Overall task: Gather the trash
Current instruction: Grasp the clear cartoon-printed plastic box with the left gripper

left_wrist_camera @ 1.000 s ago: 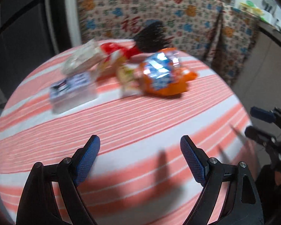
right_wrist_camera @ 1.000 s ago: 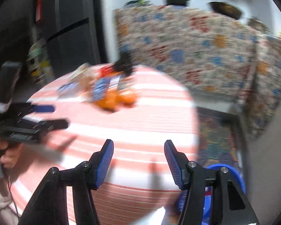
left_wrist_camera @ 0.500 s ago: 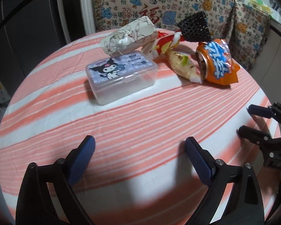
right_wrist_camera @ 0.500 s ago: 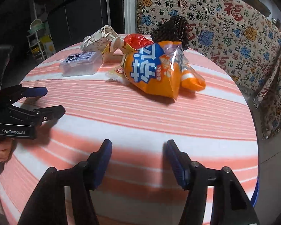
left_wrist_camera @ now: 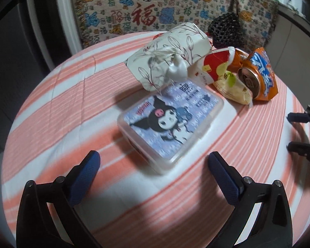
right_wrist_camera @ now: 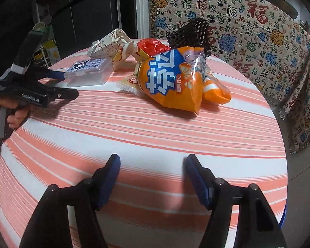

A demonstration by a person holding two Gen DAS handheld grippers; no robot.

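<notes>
A clear plastic box (left_wrist_camera: pixel 169 119) with a cartoon lid lies on the striped round table (left_wrist_camera: pixel 72 107), just ahead of my open, empty left gripper (left_wrist_camera: pixel 153 165). Behind it lie a floral tissue pack (left_wrist_camera: pixel 171 51), a red and white wrapper (left_wrist_camera: pixel 215 66), a yellow snack packet (left_wrist_camera: pixel 233 88), a drink can (left_wrist_camera: pixel 249 80), an orange bag (left_wrist_camera: pixel 264 72) and black foam netting (left_wrist_camera: pixel 225 31). In the right wrist view my right gripper (right_wrist_camera: pixel 153 177) is open and empty over the near table edge, well short of the orange bag (right_wrist_camera: pixel 171 82). The box (right_wrist_camera: pixel 88 72) sits at the left gripper's (right_wrist_camera: pixel 62 84) tips.
A patterned cloth (right_wrist_camera: pixel 248 33) drapes furniture behind the table. A dark cabinet (right_wrist_camera: pixel 88 10) stands at the back left. The floor drops away past the table's right edge (right_wrist_camera: pixel 283 144). A blue object (right_wrist_camera: pixel 283 217) shows low at the right, mostly hidden.
My left gripper has moved forward toward the plastic box, which now sits close in front of its fingers. My right gripper has hardly moved in the last half second. Both stay open.
</notes>
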